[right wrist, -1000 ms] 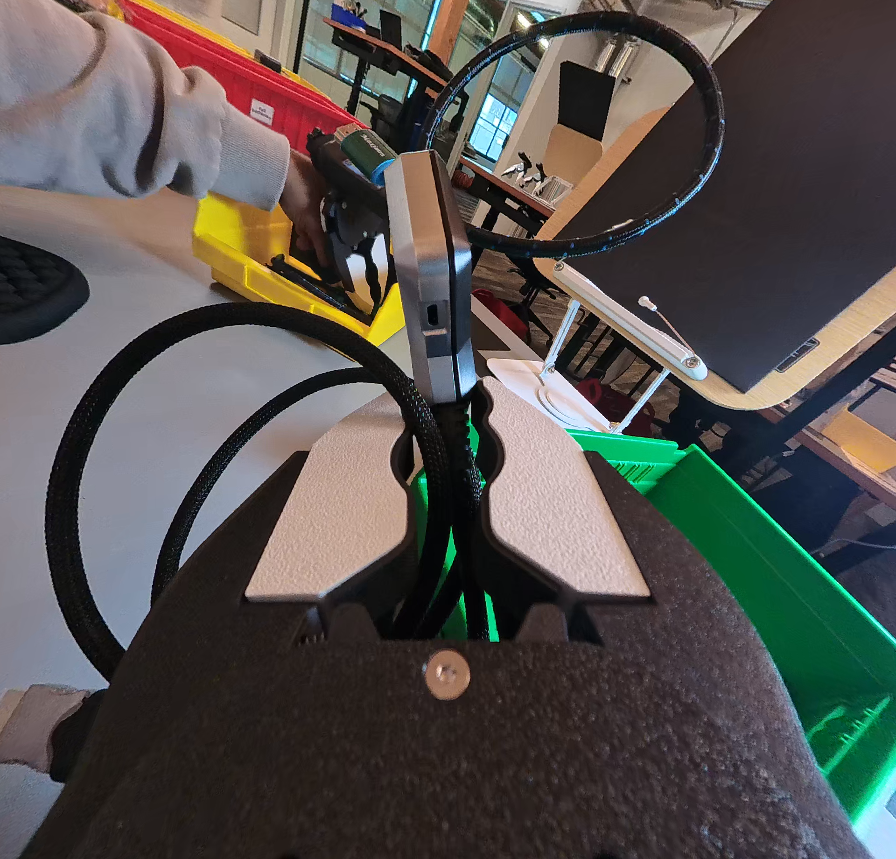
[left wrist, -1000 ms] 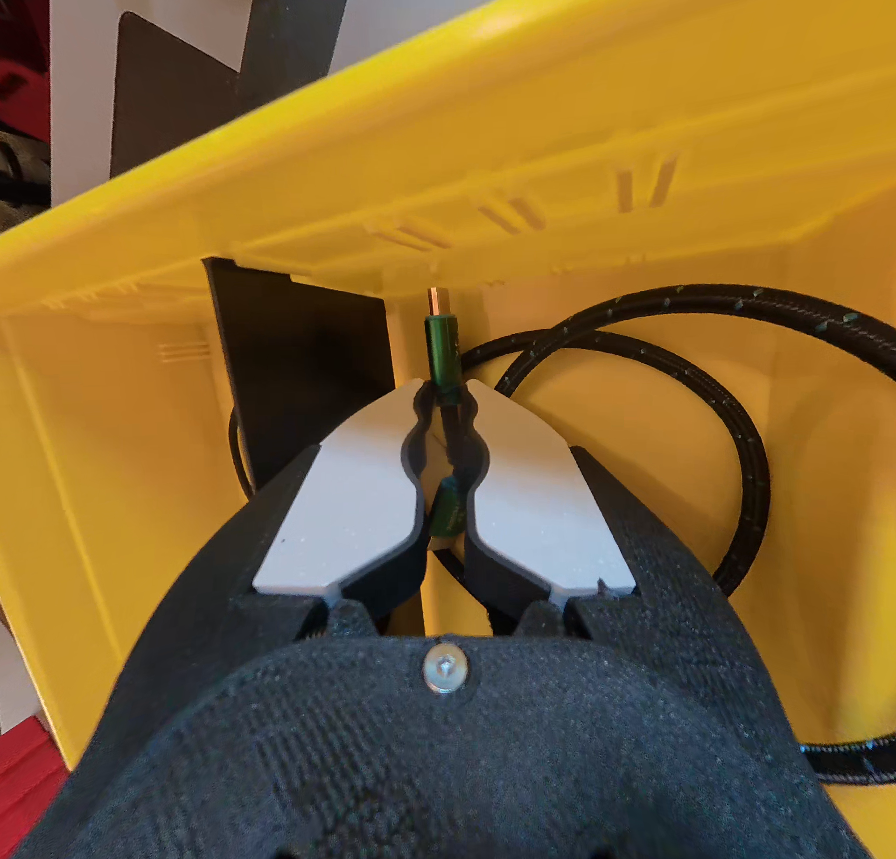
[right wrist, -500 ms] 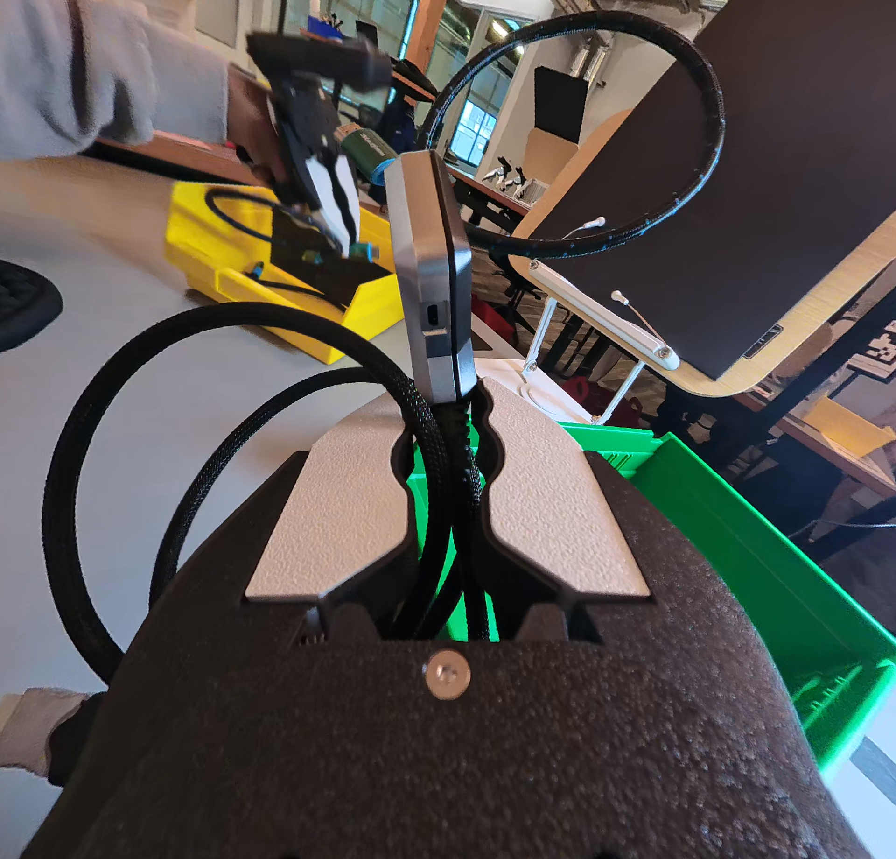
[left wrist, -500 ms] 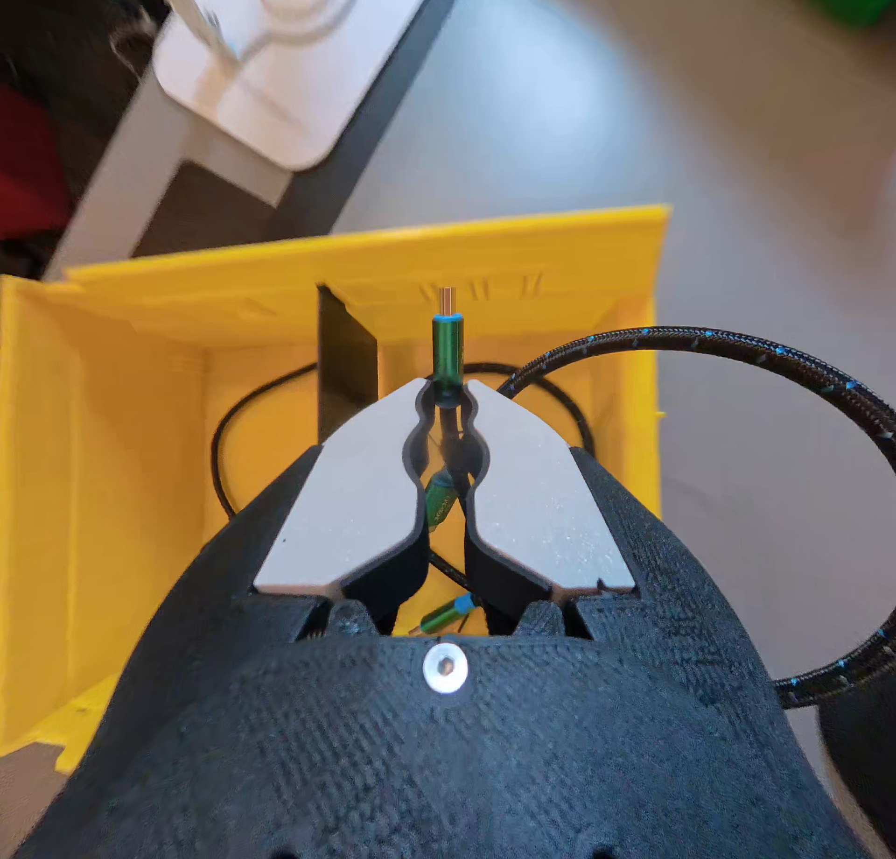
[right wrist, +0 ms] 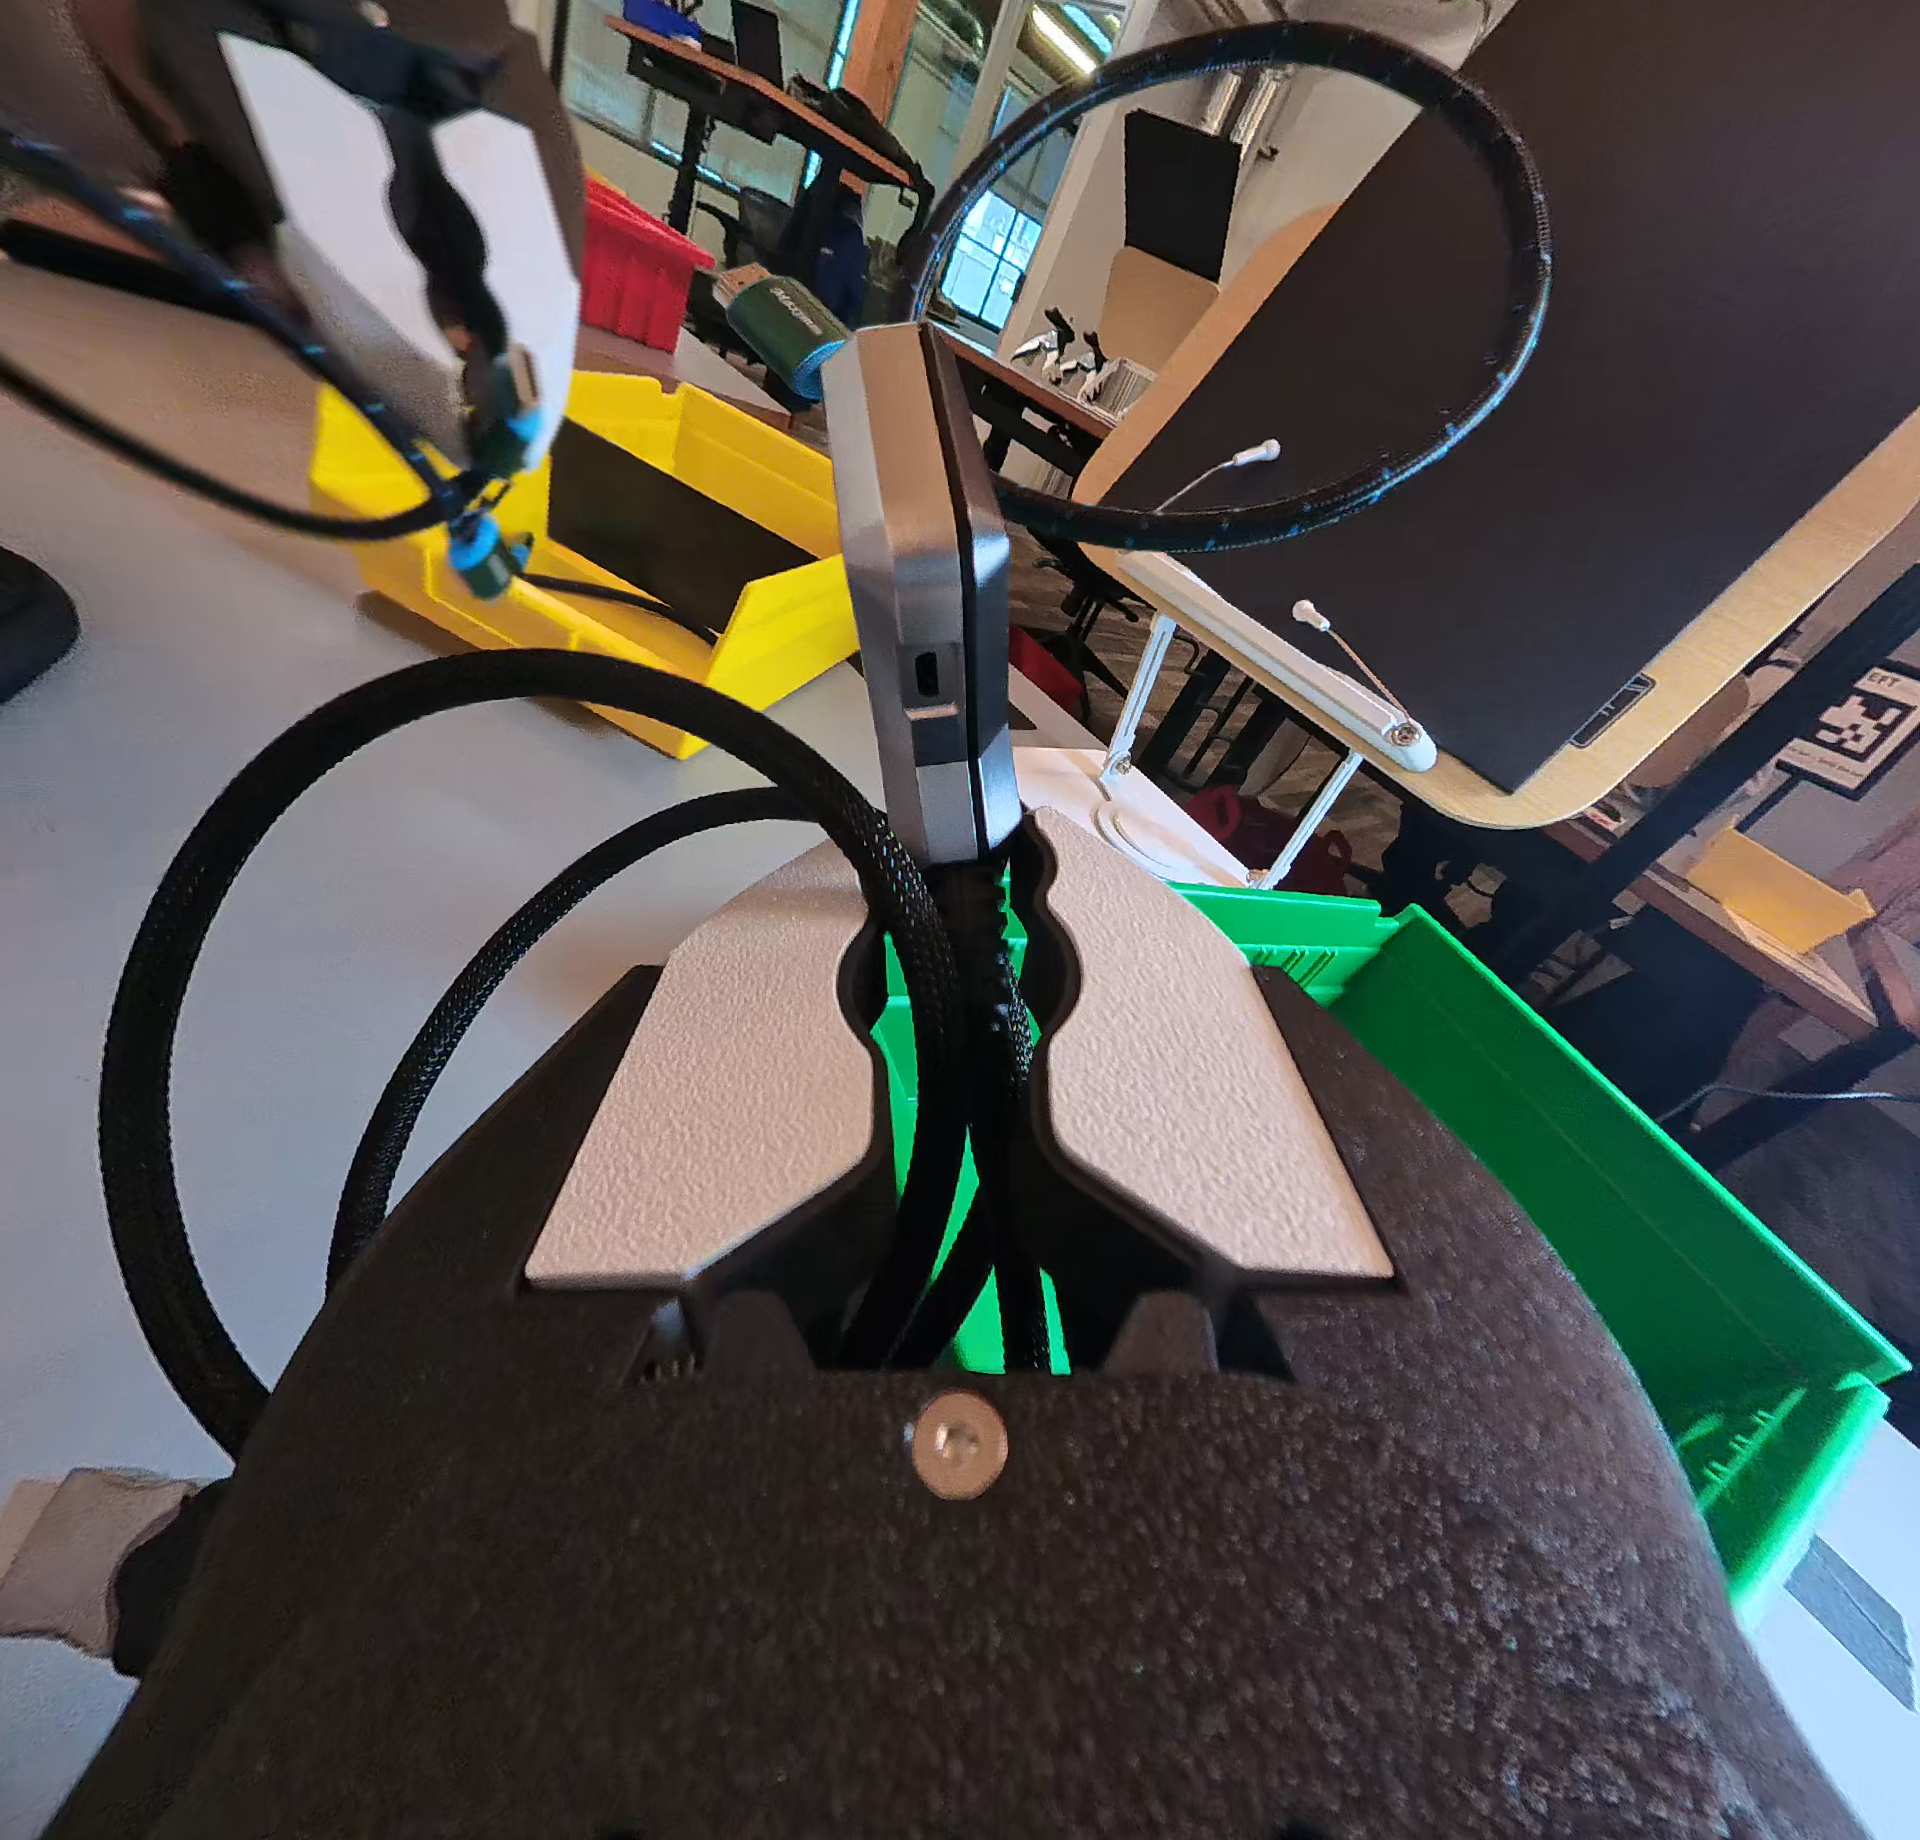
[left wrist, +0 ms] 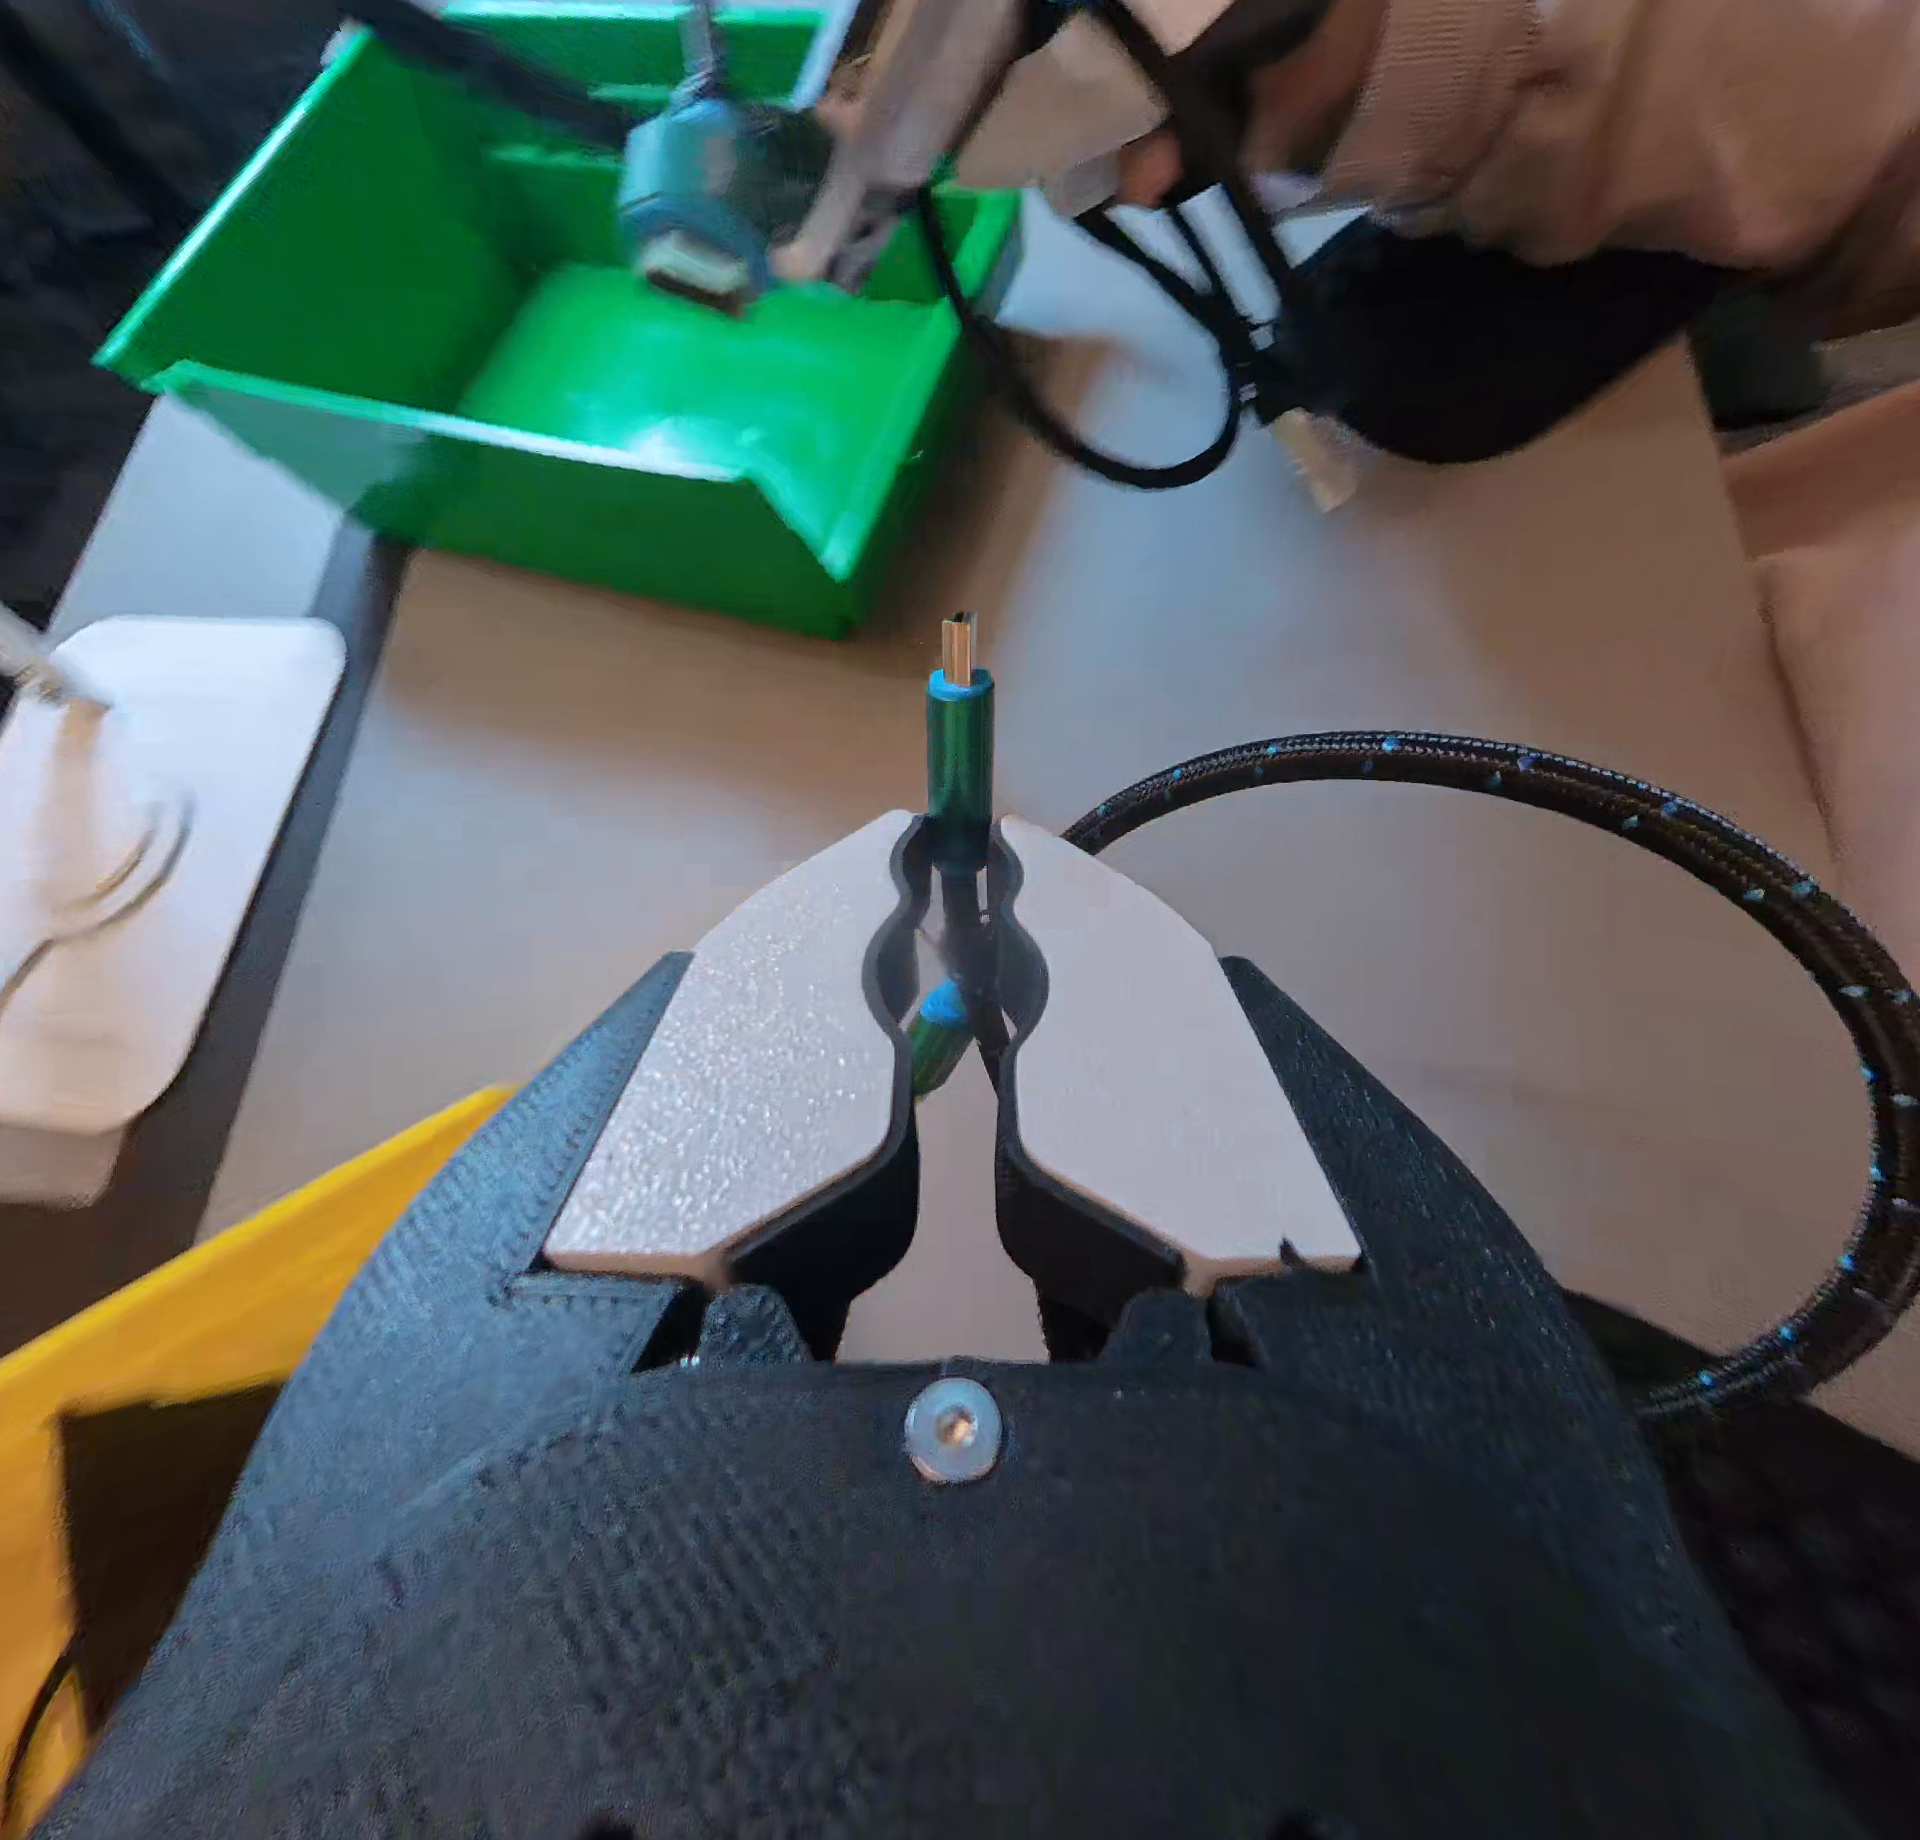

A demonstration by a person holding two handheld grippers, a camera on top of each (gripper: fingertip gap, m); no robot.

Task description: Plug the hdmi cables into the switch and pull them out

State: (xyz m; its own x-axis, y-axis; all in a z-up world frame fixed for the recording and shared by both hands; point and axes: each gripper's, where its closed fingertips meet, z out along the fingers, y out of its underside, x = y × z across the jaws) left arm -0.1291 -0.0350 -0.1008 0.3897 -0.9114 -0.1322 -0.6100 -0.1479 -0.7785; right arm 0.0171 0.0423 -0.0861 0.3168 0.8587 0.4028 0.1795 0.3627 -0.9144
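My left gripper (left wrist: 958,840) is shut on a green HDMI plug (left wrist: 958,751) whose gold tip points forward over the table. A second green plug (left wrist: 935,1037) on the same thin cable hangs below the jaws. My right gripper (right wrist: 982,845) is shut on the silver and black switch (right wrist: 920,595), held upright, its small side port facing me. Thick black braided cables (right wrist: 520,689) run from the switch through the jaws. A green connector (right wrist: 779,320) sits at the switch's top. The left gripper (right wrist: 416,221) shows blurred at upper left, above the table.
A green bin (left wrist: 520,502) stands ahead of the left gripper, with a blurred blue-grey plug (left wrist: 691,201) hanging over it. A yellow bin (right wrist: 748,637) stands behind on the table. A white lamp base (left wrist: 156,855) is at the table's left edge. A braided cable loop (left wrist: 1766,917) lies at right. Some 15 cm of space lies between my two pairs of fingers.
My left gripper has lifted the green plug out of the yellow bin and swung toward the green bin and the right gripper. The right gripper still holds the switch, nearly unmoved.
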